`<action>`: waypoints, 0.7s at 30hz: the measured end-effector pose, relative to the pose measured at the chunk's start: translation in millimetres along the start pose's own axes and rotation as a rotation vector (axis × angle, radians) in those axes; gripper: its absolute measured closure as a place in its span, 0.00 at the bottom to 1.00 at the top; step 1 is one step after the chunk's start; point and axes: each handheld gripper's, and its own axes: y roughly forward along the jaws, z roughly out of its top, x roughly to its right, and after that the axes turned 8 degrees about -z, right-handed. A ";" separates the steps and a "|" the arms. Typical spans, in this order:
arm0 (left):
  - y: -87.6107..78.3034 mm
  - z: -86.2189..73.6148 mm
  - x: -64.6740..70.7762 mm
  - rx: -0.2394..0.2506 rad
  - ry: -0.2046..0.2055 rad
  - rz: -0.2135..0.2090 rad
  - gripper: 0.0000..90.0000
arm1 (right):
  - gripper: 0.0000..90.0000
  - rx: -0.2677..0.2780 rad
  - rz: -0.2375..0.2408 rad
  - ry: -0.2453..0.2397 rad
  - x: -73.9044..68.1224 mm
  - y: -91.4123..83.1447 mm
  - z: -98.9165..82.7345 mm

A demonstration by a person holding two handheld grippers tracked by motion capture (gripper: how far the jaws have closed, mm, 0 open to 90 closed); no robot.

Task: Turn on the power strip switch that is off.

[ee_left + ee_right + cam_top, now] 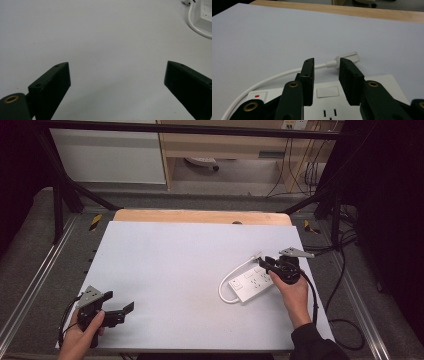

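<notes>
Two grippers, one target. right gripper (325, 72): jaws part-open, hovering right over white rectangular plastic power strip (251, 283), nothing clamped; square white button sits between jaw tips. Strip lies right-centre on grey table (170, 265), directly under those jaws. Long axis runs diagonal, near-left to far-right. White cable (231, 276) loops out of near-left end and curls back to flat white plug (348, 57) just beyond jaw tips. left gripper (116, 82): jaws spread wide, empty, near-left corner, well apart from strip. Right hand clearly nearer, guessing it makes the move.
</notes>
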 end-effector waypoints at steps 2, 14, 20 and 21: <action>0.0 0.0 0.1 -0.001 0.000 0.001 0.08 | 0.74 -0.008 0.005 0.000 -0.8 0.9 -0.7; 0.5 -0.2 0.7 -0.007 0.002 -0.012 0.08 | 0.78 -0.011 0.007 -0.003 -3.2 8.3 -3.7; 1.6 -0.5 2.1 -0.019 0.021 -0.018 0.08 | 0.80 -0.012 0.011 0.007 -3.6 12.6 -4.4; 1.7 -0.6 1.8 -0.019 0.020 -0.014 0.08 | 0.81 -0.013 0.011 0.007 -3.8 13.2 -4.5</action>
